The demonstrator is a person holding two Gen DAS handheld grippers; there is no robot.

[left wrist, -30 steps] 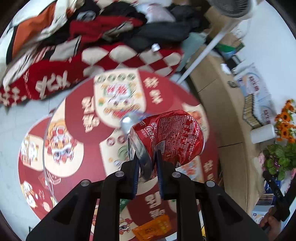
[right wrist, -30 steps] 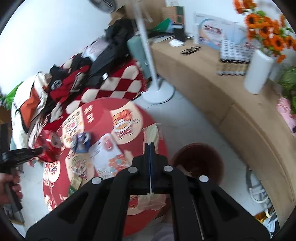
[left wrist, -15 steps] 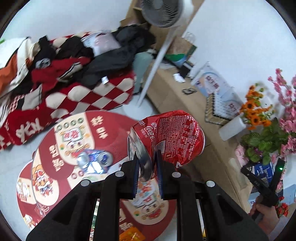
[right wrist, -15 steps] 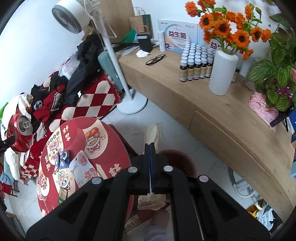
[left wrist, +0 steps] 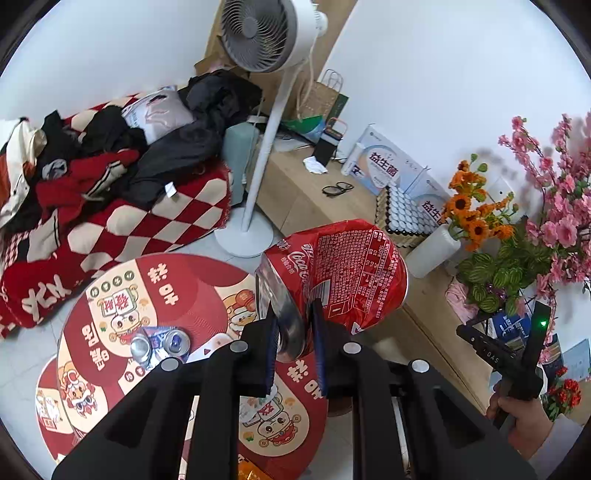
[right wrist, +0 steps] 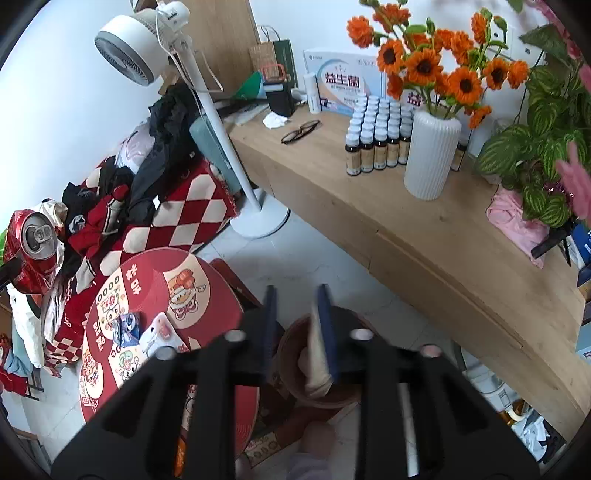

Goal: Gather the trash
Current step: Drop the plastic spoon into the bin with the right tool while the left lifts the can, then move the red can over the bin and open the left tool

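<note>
While the left gripper [left wrist: 293, 332] clenches the crushed red aluminium cola can [left wrist: 343, 273] by its silver bottom rim, the can sits raised above the round red table with cartoon prints [left wrist: 155, 295], its printed side facing the camera. In the right wrist view the same can [right wrist: 31, 251] shows at the far left edge with its silver top and pull-tab turned toward the lens. The right gripper [right wrist: 297, 317] has just been opening; its jaws stand apart, and a crumpled pale beige wrapper [right wrist: 317, 354] lies along the inner face of the right finger, over the mouth of a round brown bin [right wrist: 291, 354] on the pale tiled floor beside the table. Whether the wrapper still clings to that pad or hangs free I cannot tell. On the table remain a flattened blue and silver can [left wrist: 160, 343] and a white printed packet [right wrist: 157, 338] just beside it. A white standing fan [left wrist: 258, 33] rises behind the table, next to a pile of dark and red clothes on a red and white checked blanket [left wrist: 147, 221]. Along the wall runs a long wooden bench [right wrist: 424, 236] carrying a white ribbed vase of orange flowers [right wrist: 432, 158], rows of small brown bottles [right wrist: 373, 140] and a pair of black glasses [right wrist: 300, 131]. A hand [left wrist: 521, 417] grips the right tool's handle at the lower right of the left wrist view.
</note>
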